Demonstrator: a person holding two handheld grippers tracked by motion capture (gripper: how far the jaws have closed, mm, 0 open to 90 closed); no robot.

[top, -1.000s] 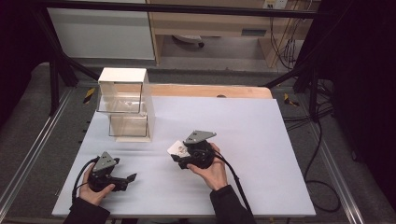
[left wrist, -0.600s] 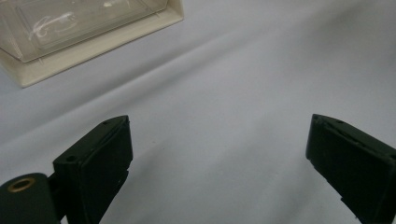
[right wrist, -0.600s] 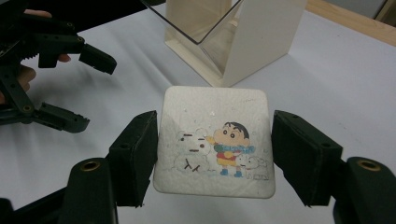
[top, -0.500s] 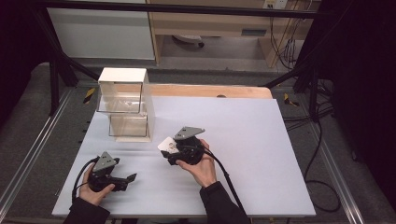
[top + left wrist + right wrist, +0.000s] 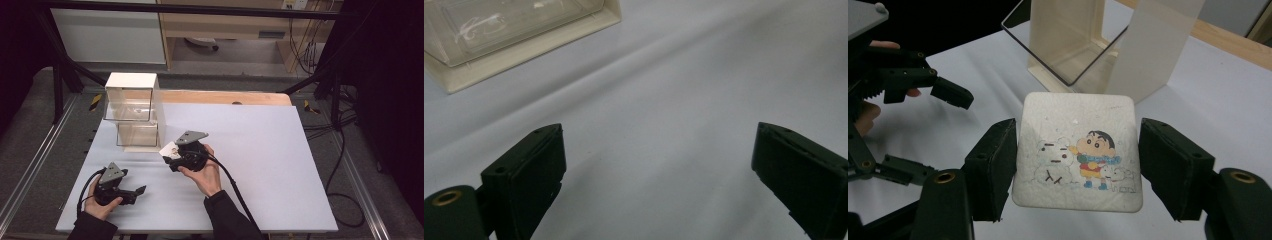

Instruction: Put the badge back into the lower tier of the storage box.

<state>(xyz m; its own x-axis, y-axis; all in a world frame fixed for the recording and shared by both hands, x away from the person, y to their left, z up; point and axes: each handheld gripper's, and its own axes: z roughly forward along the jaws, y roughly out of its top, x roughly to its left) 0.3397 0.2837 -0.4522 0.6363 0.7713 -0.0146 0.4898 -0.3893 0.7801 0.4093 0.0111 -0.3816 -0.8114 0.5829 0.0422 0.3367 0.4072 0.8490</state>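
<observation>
1. The right gripper (image 5: 172,156) pinches a white square tile (image 5: 1078,150) by its two side edges; the tile bears a cartoon boy beside a snowman.
2. The tile is held above the white table (image 5: 260,150), near the middle, just in front of the drawer unit (image 5: 134,112).
3. The drawer unit is cream with two clear drawers stacked.
4. The left gripper (image 5: 137,191) lies near the table's front left, jaws spread wide with bare tabletop between them.
5. A wooden board (image 5: 225,97) borders the table's far edge.

My right gripper (image 5: 172,156), jaws clamped on the cartoon-printed white tile (image 5: 1078,150), has carried it leftward, nearer the drawer unit (image 5: 134,111) ahead.
</observation>
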